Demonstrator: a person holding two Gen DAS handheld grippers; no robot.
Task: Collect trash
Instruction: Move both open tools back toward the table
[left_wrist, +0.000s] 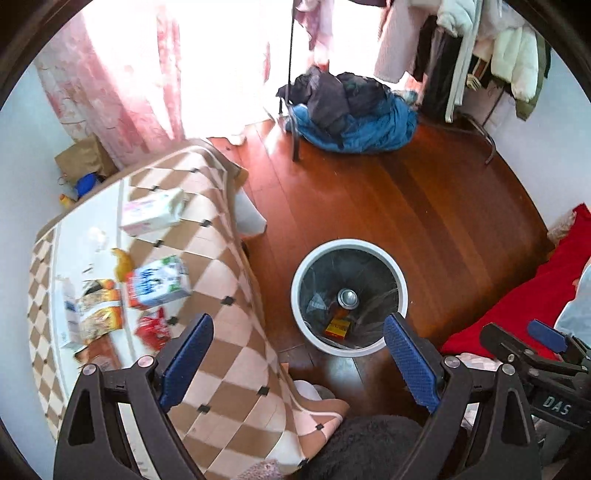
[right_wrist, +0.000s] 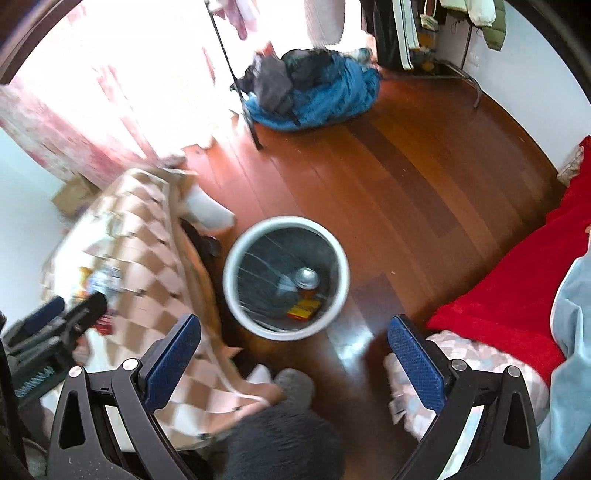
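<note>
Both grippers, left (left_wrist: 299, 360) and right (right_wrist: 293, 363), gape wide and empty over the bin (left_wrist: 402, 295), can (left_wrist: 348, 297) and box (left_wrist: 337, 328) inside; remaining trash (left_wrist: 159, 282) on table (left_wrist: 221, 266) at 9 o'clock, likely next.

Daylight floods in at twelve o'clock, blowing the curtain (left_wrist: 122, 74) out white. Fisheye bending curves every edge; the right wrist view smears toward nine o'clock.

My left gripper (left_wrist: 299, 354) — jaws spread wide, nothing between the blue pads. My right gripper (right_wrist: 295, 354) — likewise spread wide and empty, held beside the left, both angled downward.
</note>
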